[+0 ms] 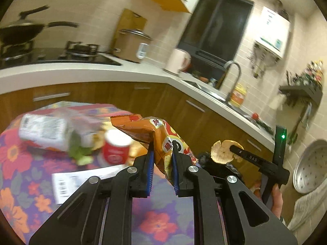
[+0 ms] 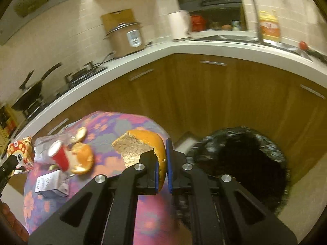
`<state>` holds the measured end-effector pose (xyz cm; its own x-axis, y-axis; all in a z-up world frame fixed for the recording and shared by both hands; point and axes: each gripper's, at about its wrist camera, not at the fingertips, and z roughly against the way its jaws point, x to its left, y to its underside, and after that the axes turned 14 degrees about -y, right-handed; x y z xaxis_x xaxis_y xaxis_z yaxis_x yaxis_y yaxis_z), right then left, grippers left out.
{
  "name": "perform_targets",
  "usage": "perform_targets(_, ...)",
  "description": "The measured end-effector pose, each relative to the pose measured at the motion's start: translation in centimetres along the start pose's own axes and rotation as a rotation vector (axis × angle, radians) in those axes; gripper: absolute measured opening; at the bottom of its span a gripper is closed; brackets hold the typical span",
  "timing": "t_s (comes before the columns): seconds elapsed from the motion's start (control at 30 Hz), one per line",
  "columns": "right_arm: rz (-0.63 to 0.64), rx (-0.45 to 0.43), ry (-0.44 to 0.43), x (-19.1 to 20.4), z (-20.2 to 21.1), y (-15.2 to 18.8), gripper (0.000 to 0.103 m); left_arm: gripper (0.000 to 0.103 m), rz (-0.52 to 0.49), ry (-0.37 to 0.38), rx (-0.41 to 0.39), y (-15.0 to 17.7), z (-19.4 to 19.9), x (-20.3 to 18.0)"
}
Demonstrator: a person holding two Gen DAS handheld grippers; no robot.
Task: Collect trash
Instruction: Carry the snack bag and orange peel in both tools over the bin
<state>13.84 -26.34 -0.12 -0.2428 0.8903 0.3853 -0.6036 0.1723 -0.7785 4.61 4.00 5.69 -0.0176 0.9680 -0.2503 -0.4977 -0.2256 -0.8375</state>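
Observation:
My left gripper (image 1: pixel 161 153) is shut on an orange snack bag (image 1: pixel 157 134), lifted above the flowered tablecloth (image 1: pixel 20 163). The same bag (image 2: pixel 19 151) shows at the left edge of the right wrist view. My right gripper (image 2: pixel 162 155) is shut on a piece of orange peel (image 2: pixel 141 143), held over the table's right edge. That gripper (image 1: pixel 235 149) with its peel (image 1: pixel 221 152) appears to the right in the left wrist view. A black-lined trash bin (image 2: pixel 241 163) stands open on the floor beside the table.
On the table lie a red cup (image 2: pixel 59 155), more orange peel (image 2: pixel 82 159), a small white carton (image 2: pixel 51 183), a crumpled plastic bag (image 1: pixel 45 130), green scraps (image 1: pixel 79 153) and a paper slip (image 1: pixel 81 179). Wooden cabinets (image 2: pixel 204 94) and a white counter (image 2: pixel 184 49) run behind.

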Motion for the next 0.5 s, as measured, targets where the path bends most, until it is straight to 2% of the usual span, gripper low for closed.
perform_targets(0.27, -0.069, -0.038, 0.157, -7.0, 3.6, 0.7, 0.004, 0.013, -0.135, 0.109, 0.065, 0.5, -4.3, -8.5)
perform_targets(0.5, -0.194, 0.03, 0.223, -12.3, 2.9, 1.9, 0.004, 0.014, -0.232, 0.197, 0.173, 2.0, -9.5, -15.9)
